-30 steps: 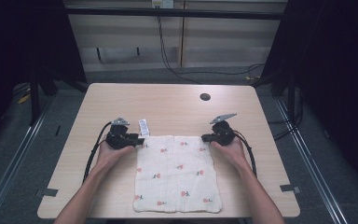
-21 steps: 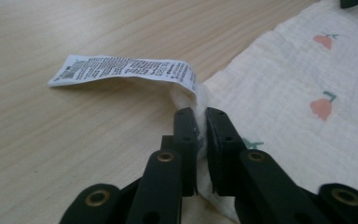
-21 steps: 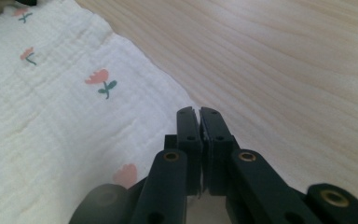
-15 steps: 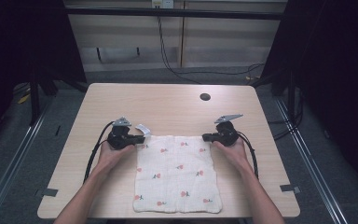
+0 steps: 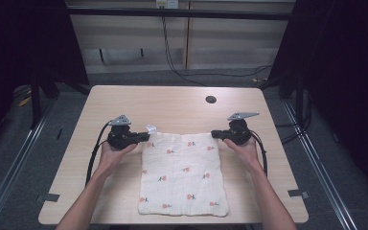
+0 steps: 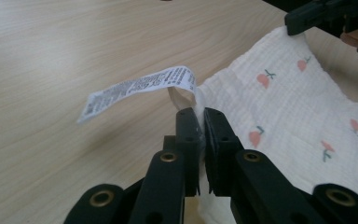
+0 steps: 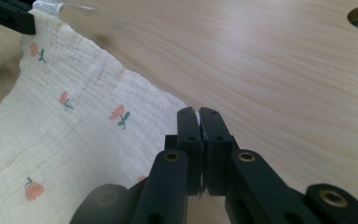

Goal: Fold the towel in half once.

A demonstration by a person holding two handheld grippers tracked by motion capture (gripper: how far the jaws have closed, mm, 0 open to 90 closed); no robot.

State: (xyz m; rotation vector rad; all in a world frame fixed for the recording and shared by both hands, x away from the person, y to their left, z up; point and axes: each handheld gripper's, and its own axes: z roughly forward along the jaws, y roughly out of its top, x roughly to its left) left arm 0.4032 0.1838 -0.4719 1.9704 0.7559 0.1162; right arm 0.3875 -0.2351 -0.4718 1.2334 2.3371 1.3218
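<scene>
A cream cloth (image 5: 184,175) printed with small red fruit lies on the wooden table (image 5: 172,105). My left gripper (image 5: 146,136) is shut on its far left corner, where a white care label (image 6: 140,88) sticks out past the tips. The jaws have just been closing, and the cloth corner (image 6: 198,100) is pinched between them. My right gripper (image 5: 214,134) is shut on the far right corner (image 7: 186,105). The far edge hangs a little above the table between the two grippers. The rest of the cloth (image 7: 74,126) slopes down to the table.
A round dark hole (image 5: 211,99) sits in the table beyond the right gripper. Bare wood stretches beyond the cloth's far edge. Black cables trail from both grippers along the person's forearms. Dark floor and frame rails surround the table.
The left gripper has shut on the labelled corner. Both grippers have risen slightly, lifting the cloth's far edge off the table and pulling it straight.
</scene>
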